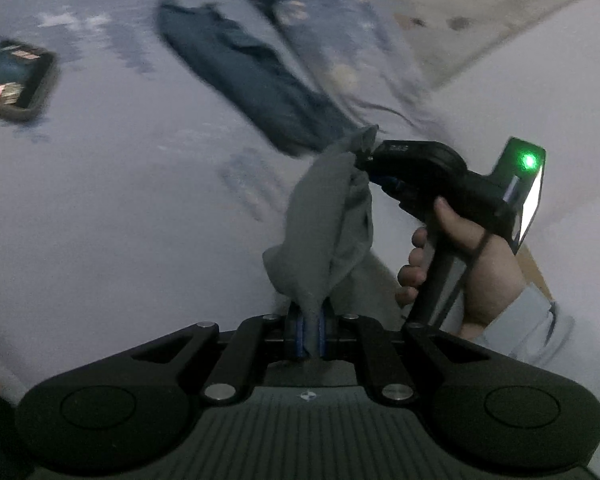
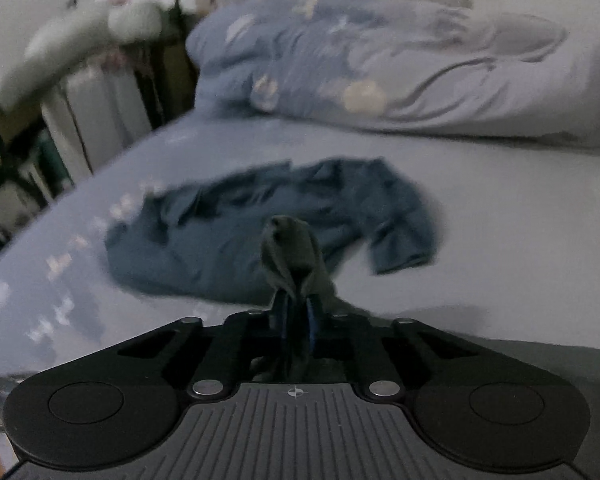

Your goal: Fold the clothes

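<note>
Nearest the left wrist camera, the left gripper [image 1: 310, 334] is pressed together on one end of a small grey garment [image 1: 328, 224], its blue pads pinching the cloth where it bunches into a narrow neck. From there the garment rises up and away toward its other end, which the right gripper [image 1: 366, 160] nips at a crumpled tip, so the long axis runs between the two grippers and the piece hangs clear of the bed. How the fabric is layered inside the twist cannot be made out. A hand [image 1: 460, 264] in a pale sleeve [image 1: 528, 320] grips the right tool's handle, and a green light [image 1: 530, 160] glows on its body; no writing on either tool is legible.

From the right wrist camera, the right gripper [image 2: 296, 312] is likewise clamped on the grey garment [image 2: 290, 252], which sticks up as a blunt tuft hiding whatever lies just behind it.

Farther off, a dark blue garment [image 1: 252, 80] lies rumpled on the pale bed sheet [image 1: 100, 200], well apart from the held piece, its edges smeared by motion blur. At the left edge a dark tray [image 1: 16, 80] is cut off, its contents unreadable. Beyond, a patterned blue duvet [image 2: 320, 52] is heaped at the far side, its printed shapes too blurred to identify.
</note>
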Motion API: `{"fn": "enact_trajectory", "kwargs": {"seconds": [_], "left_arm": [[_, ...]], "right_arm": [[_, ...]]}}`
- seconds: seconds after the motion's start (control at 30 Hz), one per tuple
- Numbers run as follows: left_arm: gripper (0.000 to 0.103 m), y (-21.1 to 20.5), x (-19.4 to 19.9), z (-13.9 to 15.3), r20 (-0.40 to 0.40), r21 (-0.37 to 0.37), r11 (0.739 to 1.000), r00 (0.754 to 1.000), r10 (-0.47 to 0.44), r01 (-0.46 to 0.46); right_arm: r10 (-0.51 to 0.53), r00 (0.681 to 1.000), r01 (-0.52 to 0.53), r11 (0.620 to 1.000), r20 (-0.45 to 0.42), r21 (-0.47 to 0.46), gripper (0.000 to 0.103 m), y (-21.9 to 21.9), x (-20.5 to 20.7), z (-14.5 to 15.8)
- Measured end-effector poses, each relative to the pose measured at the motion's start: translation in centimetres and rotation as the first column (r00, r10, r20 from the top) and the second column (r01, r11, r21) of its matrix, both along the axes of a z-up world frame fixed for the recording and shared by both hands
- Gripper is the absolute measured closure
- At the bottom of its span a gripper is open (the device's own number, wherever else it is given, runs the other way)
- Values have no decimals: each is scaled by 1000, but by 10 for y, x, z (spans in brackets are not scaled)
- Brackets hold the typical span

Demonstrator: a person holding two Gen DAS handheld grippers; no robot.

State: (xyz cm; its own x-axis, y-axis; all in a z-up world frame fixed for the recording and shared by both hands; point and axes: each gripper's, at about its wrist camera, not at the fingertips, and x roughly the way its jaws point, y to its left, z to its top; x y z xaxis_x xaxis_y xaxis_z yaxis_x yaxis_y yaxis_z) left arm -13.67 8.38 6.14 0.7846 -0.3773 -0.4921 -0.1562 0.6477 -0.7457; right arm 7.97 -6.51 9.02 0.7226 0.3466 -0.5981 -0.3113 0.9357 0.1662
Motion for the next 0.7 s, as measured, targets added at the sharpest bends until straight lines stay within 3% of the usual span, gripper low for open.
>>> {"fn": "enact_trajectory", "kwargs": {"seconds": [0.17, 0.33, 0.53, 0.7], "left_arm": [[94, -42, 4, 24, 54, 4, 995, 993, -101, 101], [94, -98, 11, 37, 68, 17, 976, 973, -218, 218], [94, -161, 23, 34, 43, 54, 948, 948, -316, 314], [94, -203, 33, 13, -25, 92, 923, 927, -374, 374]], "right_arm": [[-46, 998, 42, 995, 36, 95, 98, -82, -21, 36], [-94, 995, 86, 983, 43, 161, 98, -157, -30, 45], [-153, 987, 142, 971, 46, 191, 98, -229, -38, 35], [-208, 978, 202, 948, -1, 245, 98, -286, -41, 4]]}}
